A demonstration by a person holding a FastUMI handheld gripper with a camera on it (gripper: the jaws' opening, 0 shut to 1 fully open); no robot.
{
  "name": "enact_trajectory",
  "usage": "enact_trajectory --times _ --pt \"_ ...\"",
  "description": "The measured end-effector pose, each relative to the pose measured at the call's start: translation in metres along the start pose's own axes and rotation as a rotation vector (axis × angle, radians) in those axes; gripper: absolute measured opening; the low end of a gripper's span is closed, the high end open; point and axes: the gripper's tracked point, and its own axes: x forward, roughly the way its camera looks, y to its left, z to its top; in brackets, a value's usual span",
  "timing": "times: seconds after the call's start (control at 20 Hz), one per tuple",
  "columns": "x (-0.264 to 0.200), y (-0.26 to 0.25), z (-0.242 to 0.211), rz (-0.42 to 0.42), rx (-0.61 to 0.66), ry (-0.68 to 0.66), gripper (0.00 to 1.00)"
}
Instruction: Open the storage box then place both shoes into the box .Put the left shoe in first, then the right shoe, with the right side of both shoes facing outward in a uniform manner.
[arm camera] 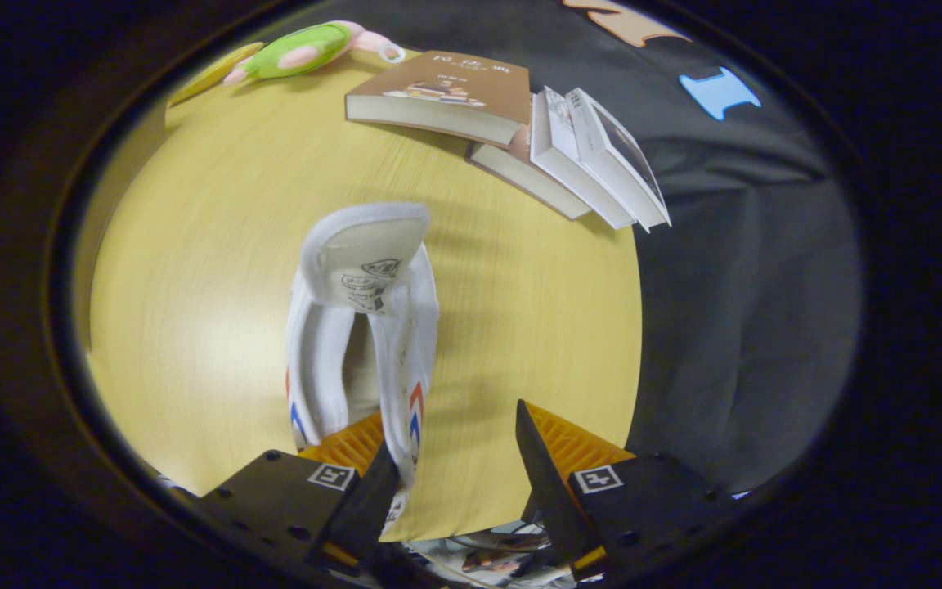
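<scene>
Yellow wood table (193, 270) carries brown and white books (520, 139) and a green plush toy (299, 51) far beyond a white sneaker (365, 327). Claw (459, 483) stands apart, one finger touching the shoe's collar, the other clear. With no clamp, the shoe could tip or get nudged aside.

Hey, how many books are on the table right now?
4. One brown-covered book lies beyond the shoe; another sits partly under it; two white books lean beside them at the table edge. More may be hidden.
</scene>
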Motion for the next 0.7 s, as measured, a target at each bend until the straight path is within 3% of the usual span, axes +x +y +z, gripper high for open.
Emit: enact_trajectory --times 0.2,0.3,0.45,0.6,0.7 --pt "0.006 0.011 0.009 0.028 0.009 -0.015 0.6" --pt "0.009 0.031 0.008 0.087 0.041 -0.006 0.49" --pt "0.008 0.034 0.002 0.07 0.159 -0.005 0.15" --pt "0.008 0.038 0.002 0.065 0.241 -0.023 0.13" --pt "0.01 0.041 -0.005 0.062 0.291 -0.032 0.06"
